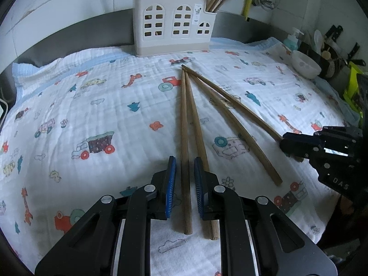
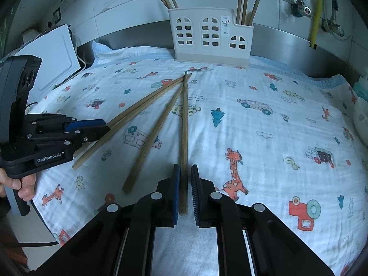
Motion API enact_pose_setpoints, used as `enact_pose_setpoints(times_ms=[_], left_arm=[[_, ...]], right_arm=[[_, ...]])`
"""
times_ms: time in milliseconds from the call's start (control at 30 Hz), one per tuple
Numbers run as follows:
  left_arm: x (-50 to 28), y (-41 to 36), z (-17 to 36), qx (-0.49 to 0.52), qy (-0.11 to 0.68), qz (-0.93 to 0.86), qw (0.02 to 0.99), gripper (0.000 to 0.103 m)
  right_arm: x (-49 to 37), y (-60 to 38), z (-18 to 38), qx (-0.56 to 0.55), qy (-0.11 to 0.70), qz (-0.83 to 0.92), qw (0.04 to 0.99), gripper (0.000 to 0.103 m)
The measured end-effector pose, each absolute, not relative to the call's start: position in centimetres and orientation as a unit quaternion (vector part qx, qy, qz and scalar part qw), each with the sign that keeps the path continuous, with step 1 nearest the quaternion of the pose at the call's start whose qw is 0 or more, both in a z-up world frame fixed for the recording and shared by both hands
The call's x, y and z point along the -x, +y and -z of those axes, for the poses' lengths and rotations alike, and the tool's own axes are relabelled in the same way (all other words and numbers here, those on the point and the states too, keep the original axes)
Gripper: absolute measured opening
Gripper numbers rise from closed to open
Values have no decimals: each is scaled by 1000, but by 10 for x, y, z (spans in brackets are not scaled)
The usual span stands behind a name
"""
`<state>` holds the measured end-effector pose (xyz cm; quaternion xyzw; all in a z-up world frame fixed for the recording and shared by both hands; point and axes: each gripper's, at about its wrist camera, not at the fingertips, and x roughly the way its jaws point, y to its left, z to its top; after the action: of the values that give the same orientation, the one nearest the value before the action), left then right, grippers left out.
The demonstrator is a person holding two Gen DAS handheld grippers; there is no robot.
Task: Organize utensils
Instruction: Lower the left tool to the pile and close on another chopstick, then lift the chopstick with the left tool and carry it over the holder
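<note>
Four wooden chopsticks lie fanned out on a white cloth point(image 1: 96, 115) printed with cartoon cars, giraffes and trees, which covers the desk. Their far tips meet near a cream plastic utensil holder point(image 1: 172, 26) with arched window cut-outs, standing at the back edge of the cloth against a steel backsplash. More chopsticks stand upright in its two end compartments.

The left claw point(image 1: 185, 168) is low over the cloth with its blue pads around the near end of the leftmost chopstick point(image 1: 184, 124). The pads stand just either side of the stick with slim gaps showing, so it is nearly closed but not visibly pressing. A second chopstick point(image 1: 195, 124) runs partly under its right finger.

The right claw point(image 2: 185, 172) is drawn in around the rightmost chopstick point(image 2: 184, 119), which lies against its left pad (whether the right pad also presses I cannot tell from this angle). The remaining chopstick point(image 2: 151, 138) lies free between the two claws.

A white bowl point(image 1: 306, 63) and a soap pump bottle point(image 1: 292, 39) sit at the far right edge.
</note>
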<state>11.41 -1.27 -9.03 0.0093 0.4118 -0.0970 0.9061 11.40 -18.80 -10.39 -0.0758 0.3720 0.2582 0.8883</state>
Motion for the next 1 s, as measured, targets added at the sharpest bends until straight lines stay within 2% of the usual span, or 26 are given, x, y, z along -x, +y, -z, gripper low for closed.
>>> enact_pose_setpoints(times_ms=[167,333,1000], left_arm=[[-115,-11,90,-1,411,93,907,15],[-115,-11,89,-4,412,88,907,8],[-115,-12,91,-5,415,88,905,9]], right_arm=[[-114,-191,104,70,374,-259,888,7],[-114,-192,103,67,374,-260,888,7],[-114,-192,103,68,374,-259,888,7]])
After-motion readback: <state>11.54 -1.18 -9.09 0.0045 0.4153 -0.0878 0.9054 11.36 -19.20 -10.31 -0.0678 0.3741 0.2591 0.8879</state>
